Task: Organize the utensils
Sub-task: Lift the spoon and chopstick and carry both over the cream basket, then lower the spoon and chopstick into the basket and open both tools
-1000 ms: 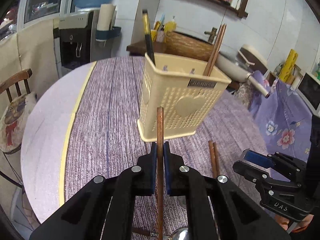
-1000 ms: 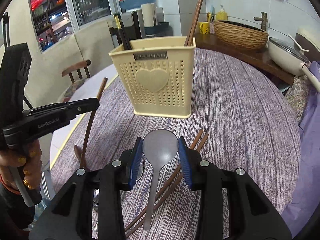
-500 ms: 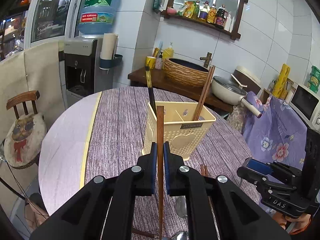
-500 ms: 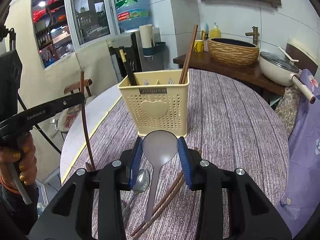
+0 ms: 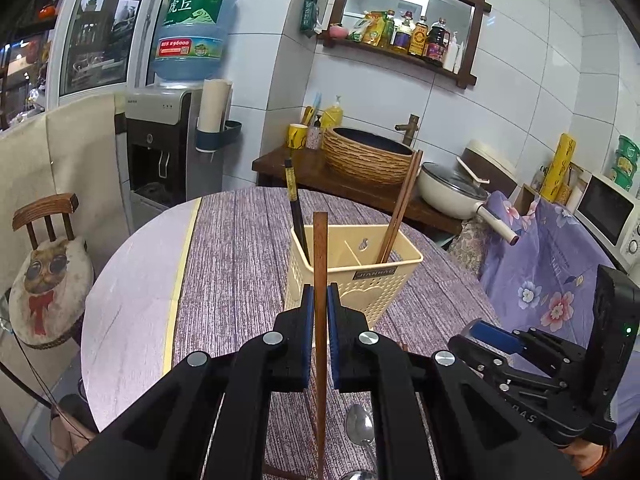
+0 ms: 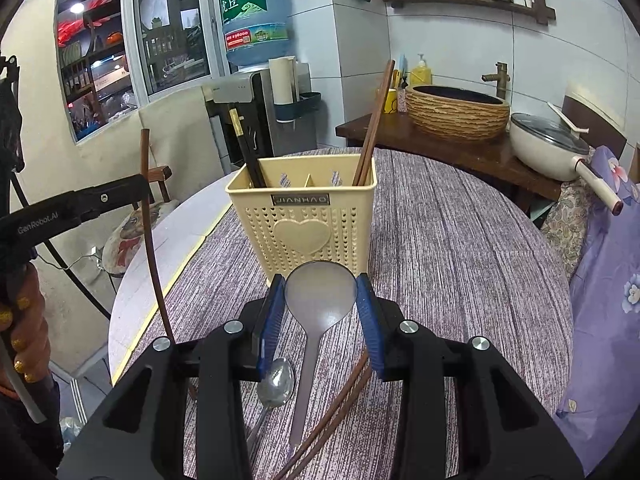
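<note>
A round table under a purple wood-grain cloth is seen in a white-tiled kitchen, with a water dispenser and a woven basin behind. A cream perforated plastic utensil holder stands mid-table. A brown wooden chopstick is clamped upright by the left gripper. A grey plastic spoon is pinched at its bowl by the right gripper, above a metal spoon and two loose brown chopsticks at the near edge.

Utensil caddy: cream, dotted perforations, embossed heart. Counter: purple-grey streaked cloth, yellow edge band. Held chopstick: reddish brown. Held spoon: translucent grey. Hand-held gripper pads: blue on black. Cloth at right: lilac, floral.
</note>
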Demonstrator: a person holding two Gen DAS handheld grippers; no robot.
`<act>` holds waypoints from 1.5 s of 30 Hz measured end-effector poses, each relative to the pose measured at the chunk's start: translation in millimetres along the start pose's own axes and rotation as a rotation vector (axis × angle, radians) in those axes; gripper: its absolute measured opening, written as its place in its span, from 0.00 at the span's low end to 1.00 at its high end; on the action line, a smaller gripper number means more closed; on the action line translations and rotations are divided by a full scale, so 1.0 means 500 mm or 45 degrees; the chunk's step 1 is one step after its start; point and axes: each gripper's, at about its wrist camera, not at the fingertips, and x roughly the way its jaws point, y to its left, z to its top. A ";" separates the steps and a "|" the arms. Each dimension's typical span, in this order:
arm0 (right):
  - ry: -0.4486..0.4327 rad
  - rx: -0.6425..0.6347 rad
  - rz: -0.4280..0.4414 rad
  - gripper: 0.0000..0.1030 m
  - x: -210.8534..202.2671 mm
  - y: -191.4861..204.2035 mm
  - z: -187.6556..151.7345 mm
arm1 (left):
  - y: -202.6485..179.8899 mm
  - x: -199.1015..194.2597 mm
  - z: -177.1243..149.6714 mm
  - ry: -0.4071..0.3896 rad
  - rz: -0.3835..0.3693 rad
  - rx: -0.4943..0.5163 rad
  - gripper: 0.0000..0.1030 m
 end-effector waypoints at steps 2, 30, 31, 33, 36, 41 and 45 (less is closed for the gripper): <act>-0.018 -0.005 -0.001 0.36 -0.002 0.004 0.016 | -0.002 -0.004 0.012 -0.009 -0.010 0.004 0.07; -0.375 0.081 -0.331 0.36 0.116 -0.014 0.303 | -0.032 0.084 0.227 -0.415 0.127 -0.080 0.07; -0.363 0.085 -0.332 0.36 0.129 -0.016 0.289 | -0.029 0.093 0.217 -0.403 0.125 -0.079 0.07; -0.341 0.087 -0.321 0.36 0.147 -0.020 0.262 | -0.020 0.113 0.192 -0.367 0.114 -0.091 0.07; -0.308 0.068 -0.323 0.36 0.169 -0.018 0.226 | -0.010 0.135 0.164 -0.318 0.109 -0.097 0.07; -0.254 0.047 -0.315 0.36 0.193 -0.014 0.190 | -0.002 0.166 0.125 -0.249 0.104 -0.092 0.07; -0.210 0.045 -0.315 0.36 0.210 -0.016 0.167 | 0.000 0.188 0.095 -0.189 0.101 -0.069 0.07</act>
